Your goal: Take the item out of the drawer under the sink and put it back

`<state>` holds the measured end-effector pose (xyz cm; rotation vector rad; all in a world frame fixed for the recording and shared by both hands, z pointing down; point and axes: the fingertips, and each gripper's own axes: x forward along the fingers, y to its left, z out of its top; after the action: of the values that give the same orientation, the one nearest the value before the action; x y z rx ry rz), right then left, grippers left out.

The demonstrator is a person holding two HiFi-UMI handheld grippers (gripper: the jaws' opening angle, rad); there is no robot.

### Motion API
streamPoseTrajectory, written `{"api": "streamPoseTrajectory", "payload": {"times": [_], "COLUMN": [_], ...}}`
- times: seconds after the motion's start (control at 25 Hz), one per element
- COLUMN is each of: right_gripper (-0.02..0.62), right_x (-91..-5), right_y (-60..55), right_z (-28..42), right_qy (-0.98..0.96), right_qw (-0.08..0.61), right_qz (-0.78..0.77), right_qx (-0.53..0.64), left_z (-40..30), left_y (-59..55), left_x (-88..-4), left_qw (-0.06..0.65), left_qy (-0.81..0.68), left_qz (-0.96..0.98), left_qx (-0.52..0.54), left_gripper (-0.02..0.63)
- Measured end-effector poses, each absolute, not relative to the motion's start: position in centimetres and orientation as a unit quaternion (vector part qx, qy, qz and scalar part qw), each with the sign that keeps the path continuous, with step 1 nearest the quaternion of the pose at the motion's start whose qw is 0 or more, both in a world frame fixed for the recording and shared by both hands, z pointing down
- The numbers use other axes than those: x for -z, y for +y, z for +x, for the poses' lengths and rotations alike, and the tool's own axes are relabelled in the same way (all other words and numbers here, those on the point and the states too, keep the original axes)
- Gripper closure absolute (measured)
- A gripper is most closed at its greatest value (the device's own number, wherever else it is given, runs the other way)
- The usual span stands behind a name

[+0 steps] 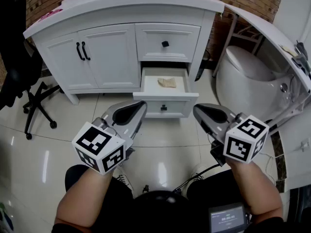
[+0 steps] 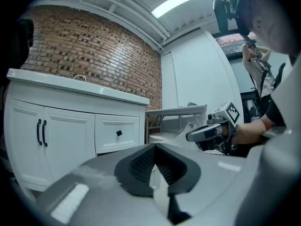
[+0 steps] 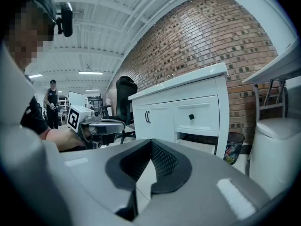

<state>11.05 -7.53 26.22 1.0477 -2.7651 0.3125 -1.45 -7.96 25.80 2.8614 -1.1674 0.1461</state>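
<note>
The white vanity [image 1: 121,13] has its lower drawer [image 1: 165,97] pulled open, and a crumpled tan item [image 1: 168,82] lies inside it. My left gripper [image 1: 140,108] hovers over the floor just in front of the drawer's left corner, shut and empty. My right gripper [image 1: 198,111] hangs at the drawer's right front corner, also shut with nothing in it. In the left gripper view the gripper [image 2: 155,146] has its pads pressed together below the upper drawer [image 2: 117,133]. In the right gripper view the gripper [image 3: 151,143] is likewise shut, and the open drawer [image 3: 200,146] shows beyond it.
A black office chair [image 1: 22,62] stands left of the vanity. A white toilet [image 1: 245,74] and a white table [image 1: 272,30] sit to the right. A waste bin [image 3: 233,147] stands beside the vanity. The floor is glossy tile [image 1: 165,144].
</note>
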Motion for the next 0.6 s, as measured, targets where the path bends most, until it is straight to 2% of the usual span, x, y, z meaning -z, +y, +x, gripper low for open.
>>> {"api": "streamPoseTrajectory", "payload": {"times": [0.6], "right_gripper": [0.588], "right_x": [-24.6], "right_y": [-9.7], "right_z": [12.0], "right_qy": [-0.926], "right_qw": [0.028], "right_qz": [0.357], "right_qx": [-0.117], "left_z": [-0.8], "left_y": [-9.7], "left_x": [-26.8], "left_qw": [0.025], "left_qy": [-0.371], "left_qz": [0.926], "left_qx": [-0.062], "left_gripper": [0.601]}}
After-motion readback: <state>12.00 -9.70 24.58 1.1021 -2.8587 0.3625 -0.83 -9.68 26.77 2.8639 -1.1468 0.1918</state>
